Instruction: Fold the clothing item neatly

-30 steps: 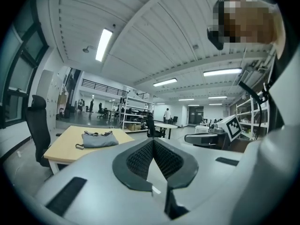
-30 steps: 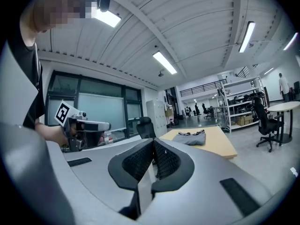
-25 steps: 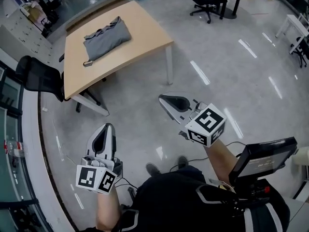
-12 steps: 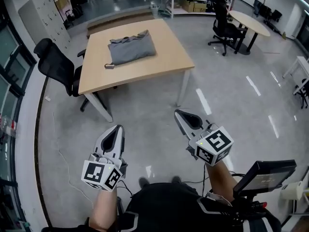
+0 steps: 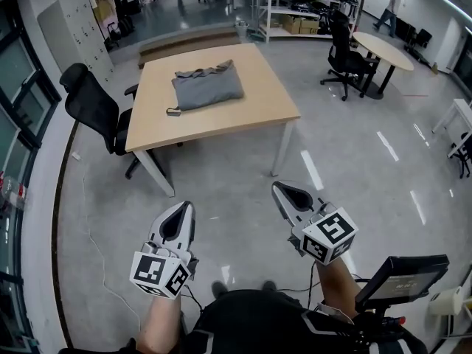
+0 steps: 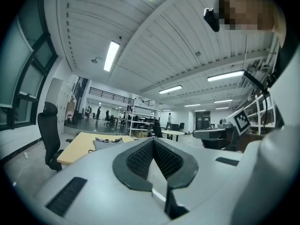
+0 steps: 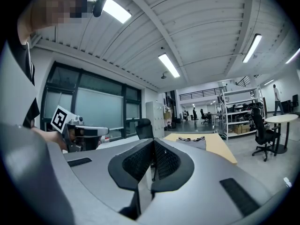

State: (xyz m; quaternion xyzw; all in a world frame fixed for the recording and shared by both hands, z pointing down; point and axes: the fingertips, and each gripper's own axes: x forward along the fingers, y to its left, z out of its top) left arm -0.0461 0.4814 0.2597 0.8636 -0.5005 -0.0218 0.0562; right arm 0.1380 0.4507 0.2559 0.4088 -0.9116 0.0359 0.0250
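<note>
A grey garment (image 5: 208,85) lies folded in a compact bundle on a light wooden table (image 5: 258,116) several steps ahead of me; it shows small and far off as the garment (image 6: 108,143) in the left gripper view and the garment (image 7: 193,138) in the right gripper view. My left gripper (image 5: 179,214) is held low over the floor at the lower left, jaws shut and empty. At the lower right my right gripper (image 5: 286,193) is shut too, with nothing in it. Both are well short of the table, pointing towards it.
A black office chair (image 5: 94,109) stands at the table's left side. Behind are a round table (image 5: 380,50) with another black chair (image 5: 344,56), shelving (image 5: 295,6) and grey lockers (image 5: 77,28). A person (image 5: 389,9) walks far off. A small monitor (image 5: 402,271) sits at my right hip.
The view has tilted up and I have come nearer the table, which now lies more central. Both grippers stay shut and hold their place before me.
</note>
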